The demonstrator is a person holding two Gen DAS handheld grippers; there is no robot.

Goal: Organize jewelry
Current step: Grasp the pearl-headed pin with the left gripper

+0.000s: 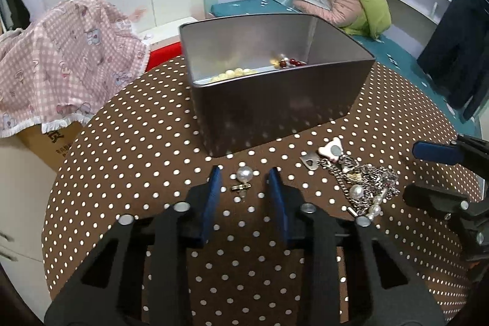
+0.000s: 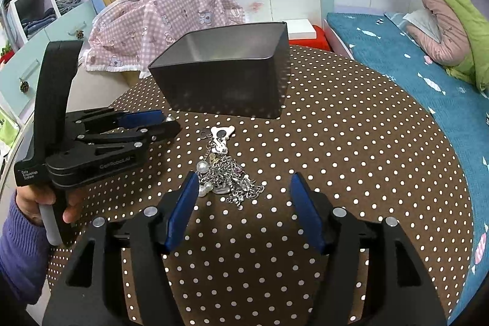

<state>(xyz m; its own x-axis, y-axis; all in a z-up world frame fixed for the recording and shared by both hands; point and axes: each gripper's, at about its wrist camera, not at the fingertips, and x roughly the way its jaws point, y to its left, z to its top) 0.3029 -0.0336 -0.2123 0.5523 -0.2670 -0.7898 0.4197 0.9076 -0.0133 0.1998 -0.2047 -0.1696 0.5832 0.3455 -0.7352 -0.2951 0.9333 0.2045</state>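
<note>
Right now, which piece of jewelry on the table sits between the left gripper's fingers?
The lone pearl earring, lying by itself between the open left gripper fingers, untouched. The tangled chain pile lies apart to its right, ahead of the right gripper.

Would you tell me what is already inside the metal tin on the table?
In the left wrist view, the metal tin holds a strand of cream beads and a piece with dark red beads. Its near wall hides the rest of the floor; the right wrist view shows only bare inner walls.
</note>
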